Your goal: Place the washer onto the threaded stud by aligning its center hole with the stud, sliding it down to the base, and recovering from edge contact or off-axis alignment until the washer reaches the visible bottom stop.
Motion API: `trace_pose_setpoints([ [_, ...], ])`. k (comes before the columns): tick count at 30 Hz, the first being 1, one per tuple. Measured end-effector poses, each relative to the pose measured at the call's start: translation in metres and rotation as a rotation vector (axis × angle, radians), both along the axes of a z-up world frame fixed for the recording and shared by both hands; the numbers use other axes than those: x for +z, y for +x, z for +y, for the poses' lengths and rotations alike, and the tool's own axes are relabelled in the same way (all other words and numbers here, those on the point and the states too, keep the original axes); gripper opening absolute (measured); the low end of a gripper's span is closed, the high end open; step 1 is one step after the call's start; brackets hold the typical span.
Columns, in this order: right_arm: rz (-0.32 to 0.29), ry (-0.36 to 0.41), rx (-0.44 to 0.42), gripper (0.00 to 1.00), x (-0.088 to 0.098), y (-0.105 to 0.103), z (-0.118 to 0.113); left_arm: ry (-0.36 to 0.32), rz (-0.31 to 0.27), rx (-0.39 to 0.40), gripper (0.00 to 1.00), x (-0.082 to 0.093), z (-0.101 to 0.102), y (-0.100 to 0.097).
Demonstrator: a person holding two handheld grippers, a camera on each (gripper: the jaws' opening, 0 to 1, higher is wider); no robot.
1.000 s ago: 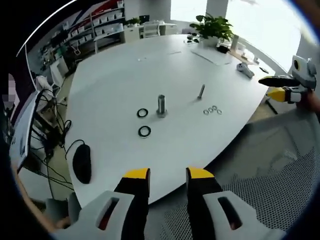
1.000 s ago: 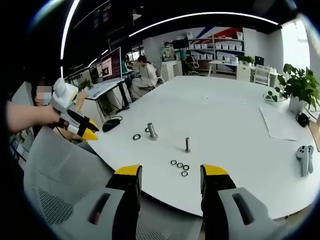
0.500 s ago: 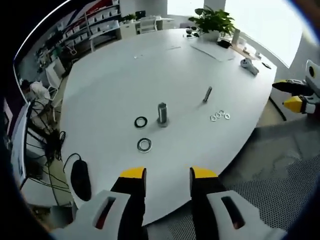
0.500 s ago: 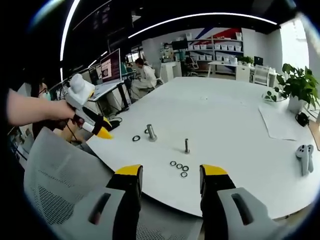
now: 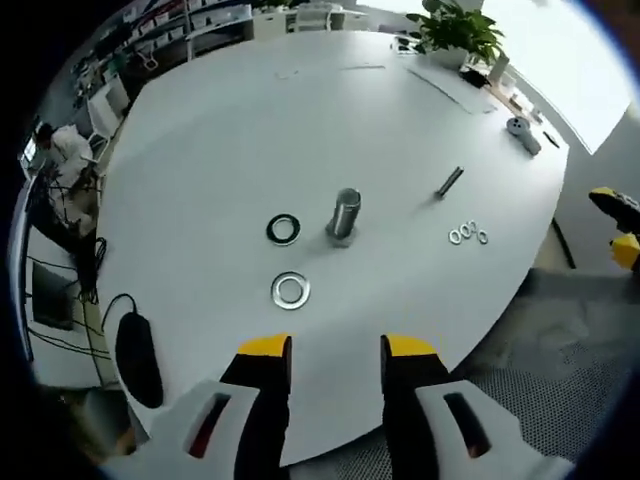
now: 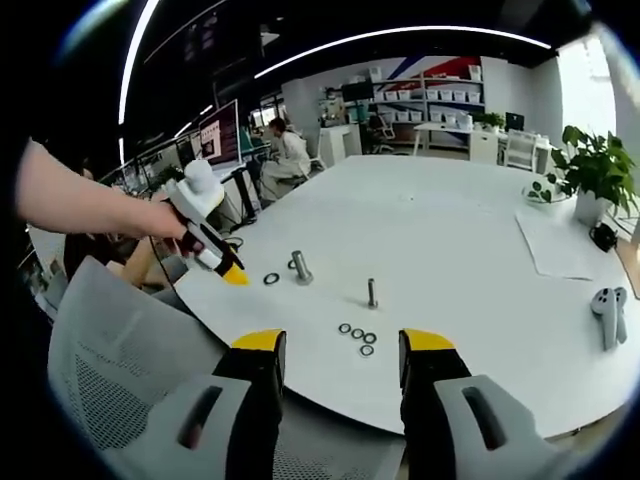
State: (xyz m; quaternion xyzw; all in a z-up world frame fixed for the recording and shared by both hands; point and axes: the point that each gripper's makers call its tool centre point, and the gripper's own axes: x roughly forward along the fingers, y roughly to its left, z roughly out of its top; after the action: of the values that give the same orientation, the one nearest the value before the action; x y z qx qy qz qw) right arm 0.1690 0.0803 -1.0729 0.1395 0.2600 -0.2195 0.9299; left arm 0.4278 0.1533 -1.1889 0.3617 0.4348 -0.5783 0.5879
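A thick threaded stud (image 5: 345,213) stands upright mid-table, with a dark washer (image 5: 284,228) flat on the table to its left and a silver washer (image 5: 290,290) nearer me. My left gripper (image 5: 337,350) is open and holds nothing, its jaws short of the silver washer, above the table's near edge. In the right gripper view the same stud (image 6: 299,267) and dark washer (image 6: 271,278) lie far off. There a hand holds the left gripper (image 6: 233,274) over the table edge beside them. My right gripper (image 6: 343,345) is open and holds nothing, back from the table.
A thin stud (image 6: 372,293) with small washers (image 6: 358,333) beside it stands nearer the right gripper. A mouse (image 5: 138,345) lies at the table's left edge. A mesh chair back (image 6: 120,380) is between me and the table. A controller (image 6: 607,315) and plant (image 6: 590,170) are far right.
The left gripper has moved forward and down toward the table edge, so the stud and washers look closer. The right gripper has stayed put.
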Motion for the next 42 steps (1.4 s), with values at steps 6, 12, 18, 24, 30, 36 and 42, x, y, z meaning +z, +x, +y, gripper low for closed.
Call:
trace_pose_setpoints([
  [6, 0.012, 0.001, 0.007, 0.48, -0.002, 0.000, 0.000, 0.042, 0.006, -0.012, 0.36, -0.012, -0.007, 0.001],
  [12, 0.016, 0.002, -0.004, 0.47, -0.003, -0.002, -0.002, 0.082, -0.032, -0.012, 0.37, -0.028, -0.005, 0.009],
  [18, 0.018, 0.005, -0.011, 0.46, -0.005, -0.002, -0.004, 0.086, -0.060, 0.010, 0.36, -0.052, -0.028, 0.030],
  [24, 0.021, 0.005, -0.016, 0.46, -0.004, -0.003, -0.004, 0.104, -0.082, -0.049, 0.37, -0.057, -0.030, 0.031],
  [30, 0.030, 0.004, -0.011, 0.46, -0.006, -0.003, -0.003, 0.126, -0.074, -0.051, 0.36, -0.058, -0.031, 0.027],
  [36, 0.028, 0.006, -0.013, 0.45, -0.004, -0.003, -0.003, 0.135, -0.067, -0.015, 0.34, -0.058, -0.031, 0.029],
  [42, 0.033, 0.007, -0.014, 0.45, -0.006, -0.003, -0.003, 0.144, -0.068, 0.008, 0.33, -0.055, -0.031, 0.030],
])
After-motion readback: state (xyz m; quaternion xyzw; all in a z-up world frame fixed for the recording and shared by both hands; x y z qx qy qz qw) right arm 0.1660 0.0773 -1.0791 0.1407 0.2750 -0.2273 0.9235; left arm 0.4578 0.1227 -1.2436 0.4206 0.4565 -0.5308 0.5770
